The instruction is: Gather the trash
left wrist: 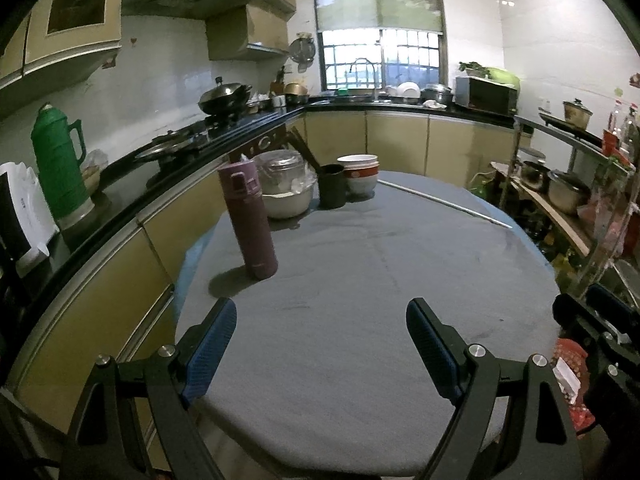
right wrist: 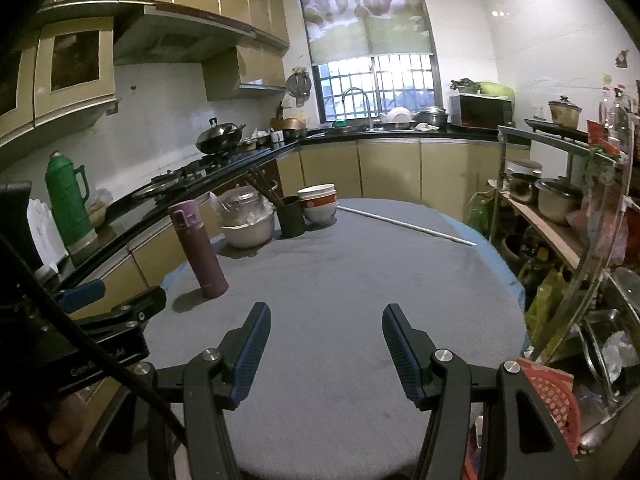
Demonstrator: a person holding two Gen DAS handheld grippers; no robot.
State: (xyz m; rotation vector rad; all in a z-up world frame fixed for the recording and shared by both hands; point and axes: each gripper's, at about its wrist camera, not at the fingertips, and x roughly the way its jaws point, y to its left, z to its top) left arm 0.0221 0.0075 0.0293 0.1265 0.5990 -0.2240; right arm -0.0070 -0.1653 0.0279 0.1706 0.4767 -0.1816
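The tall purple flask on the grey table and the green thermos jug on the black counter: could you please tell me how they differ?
The tall purple flask is slim, without a side handle, on the grey table; the green thermos jug is wider, has a side handle, on the black counter. Both stand upright, closed.

Bare table (left wrist: 360,280) ahead; purple flask (left wrist: 248,220), bowls (left wrist: 360,176) far-left.

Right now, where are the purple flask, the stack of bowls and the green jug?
purple flask (left wrist: 251,220): left wrist view, middle of its body.
stack of bowls (left wrist: 360,176): left wrist view, side of the red-banded bowl.
green jug (right wrist: 68,200): right wrist view, middle of its ribbed body.
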